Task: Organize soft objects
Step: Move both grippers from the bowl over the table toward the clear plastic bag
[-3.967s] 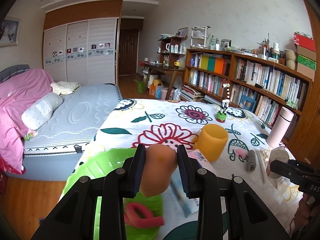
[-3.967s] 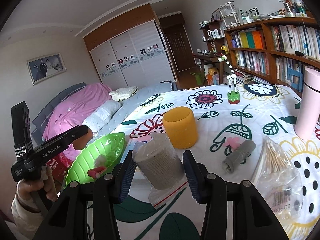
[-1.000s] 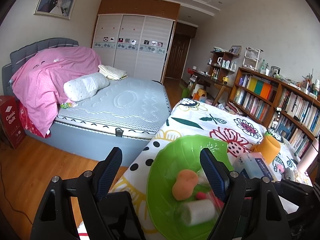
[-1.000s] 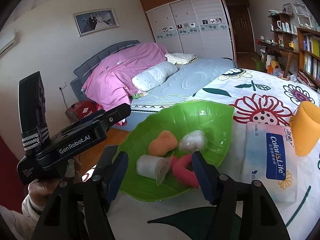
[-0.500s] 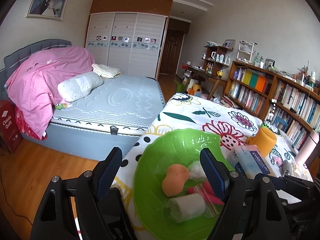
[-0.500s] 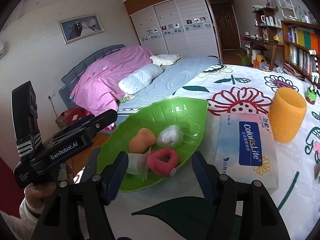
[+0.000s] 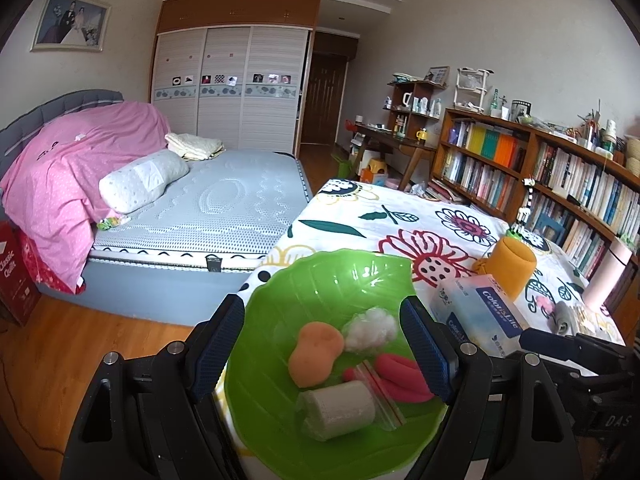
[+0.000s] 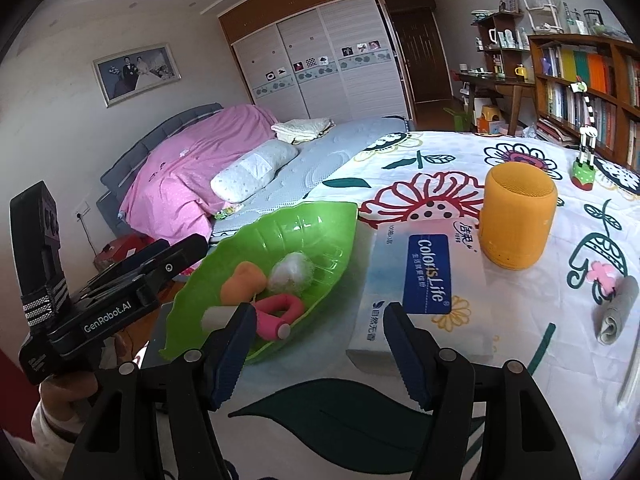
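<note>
Fingers (image 7: 218, 344) spread wide on the left gripper (image 7: 322, 346), gripping nothing, hovering right over the bowl (image 7: 320, 280). Same on the right gripper (image 8: 320, 354): fingers (image 8: 406, 354) wide apart, empty, low above the table (image 8: 440, 172), between bowl and tissue pack (image 8: 420, 280).

Inside the green leaf-shaped bowl: orange sponge (image 7: 316, 354), touching a white cotton ball (image 7: 370, 330); pink foam ring (image 7: 400, 374) just beside; pale roll (image 7: 340, 410) in a clear zip bag lying nearest the left camera. All four bunched together in the near half of the bowl.

Just beside the bowl, flat on the flowered cloth, the tissue pack. Past it, upright, a yellow cup (image 8: 518, 214). Further right, well apart from the bowl, a rolled grey cloth (image 8: 616, 312) lying loose on the table. Giraffe figure (image 8: 584, 156) standing near the far edge.

Left of the table, a hand (image 8: 76, 390) gripping the left gripper's handle. Beyond, bed (image 7: 208, 212) with pink cover, bookshelf (image 7: 540, 176) along the right wall.
</note>
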A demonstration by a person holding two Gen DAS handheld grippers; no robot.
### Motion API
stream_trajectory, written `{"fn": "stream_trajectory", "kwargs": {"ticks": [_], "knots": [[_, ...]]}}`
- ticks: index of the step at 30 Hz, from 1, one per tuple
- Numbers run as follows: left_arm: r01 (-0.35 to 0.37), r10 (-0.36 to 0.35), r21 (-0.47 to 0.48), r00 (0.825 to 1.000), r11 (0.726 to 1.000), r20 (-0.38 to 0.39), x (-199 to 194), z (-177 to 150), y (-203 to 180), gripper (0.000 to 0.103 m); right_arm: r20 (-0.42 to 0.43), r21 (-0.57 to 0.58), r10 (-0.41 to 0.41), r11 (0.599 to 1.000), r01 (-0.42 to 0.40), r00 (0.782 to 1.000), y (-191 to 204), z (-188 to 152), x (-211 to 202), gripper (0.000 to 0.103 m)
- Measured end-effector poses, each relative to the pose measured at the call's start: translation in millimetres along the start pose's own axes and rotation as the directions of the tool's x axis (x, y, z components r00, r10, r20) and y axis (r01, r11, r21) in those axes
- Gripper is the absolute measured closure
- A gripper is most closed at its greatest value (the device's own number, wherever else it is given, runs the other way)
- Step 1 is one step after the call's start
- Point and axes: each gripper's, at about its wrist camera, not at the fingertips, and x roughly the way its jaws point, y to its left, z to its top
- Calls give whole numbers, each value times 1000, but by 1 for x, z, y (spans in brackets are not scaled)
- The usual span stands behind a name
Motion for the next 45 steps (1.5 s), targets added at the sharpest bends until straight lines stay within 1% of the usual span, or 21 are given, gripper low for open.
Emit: {"fn": "stream_trajectory", "kwargs": {"ticks": [8,13,22,26,32,39,41,42,44,45], "knots": [[34,-34,44,999,998,-10,0,2,-19,22,16,25,-51,998,50,999,-16,-6,-14,34],[57,-56,69,998,996,-22,1,1,-32,22,19,51,-98,994,97,995,-35,-13,-24,34],[103,-98,126,994,987,-44,3,0,-59,22,22,101,-184,978,181,983,-68,-24,-45,34],[125,-118,153,992,980,-53,3,0,-72,22,28,109,-232,968,228,972,-81,-30,-55,33],[162,-151,197,986,967,-70,3,-2,-94,22,41,145,-303,945,295,952,-103,-40,-78,30],[210,-193,244,977,947,-92,1,-5,-119,22,63,209,-387,906,367,920,-131,-50,-108,23],[222,-204,254,974,941,-95,0,-5,-125,22,68,224,-415,892,391,907,-138,-54,-116,19],[228,-209,256,973,939,-97,-1,-5,-127,22,71,234,-435,882,409,897,-142,-56,-121,16],[246,-226,260,968,934,-107,-1,-7,-132,18,74,239,-470,865,442,880,-148,-60,-128,15],[257,-235,263,966,930,-112,-1,-9,-136,15,74,238,-493,853,464,867,-151,-63,-132,14]]}}
